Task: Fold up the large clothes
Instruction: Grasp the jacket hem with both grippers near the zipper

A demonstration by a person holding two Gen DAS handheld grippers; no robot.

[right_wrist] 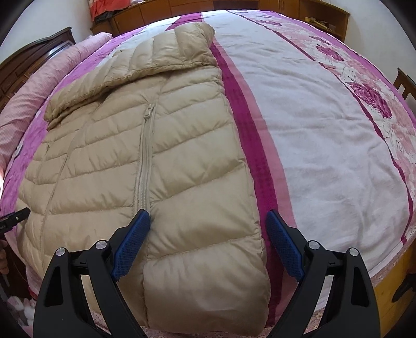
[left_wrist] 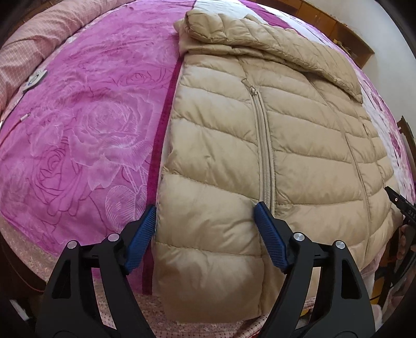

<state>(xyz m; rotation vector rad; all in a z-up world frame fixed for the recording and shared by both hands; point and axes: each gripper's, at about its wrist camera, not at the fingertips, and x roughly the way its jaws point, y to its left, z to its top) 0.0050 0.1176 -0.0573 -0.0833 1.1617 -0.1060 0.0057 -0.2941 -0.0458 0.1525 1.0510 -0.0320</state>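
A beige quilted puffer jacket (left_wrist: 273,145) lies flat on the bed, zipped up, collar at the far end, hem toward me. Its sides are folded inward over the front. It also shows in the right wrist view (right_wrist: 156,156). My left gripper (left_wrist: 205,210) is open and empty, its blue-padded fingers (left_wrist: 141,234) straddling the jacket's left hem corner. My right gripper (right_wrist: 208,217) is open and empty, its fingers (right_wrist: 284,241) straddling the right hem corner. The tip of the right gripper shows at the far right of the left wrist view (left_wrist: 400,205).
The bed is covered by a pink rose-patterned blanket (left_wrist: 85,135) with white and magenta stripes (right_wrist: 325,135). A rolled pink quilt (left_wrist: 33,44) lies along the far left side. Wooden furniture (right_wrist: 156,10) stands behind the bed. The bed's front edge is just below the hem.
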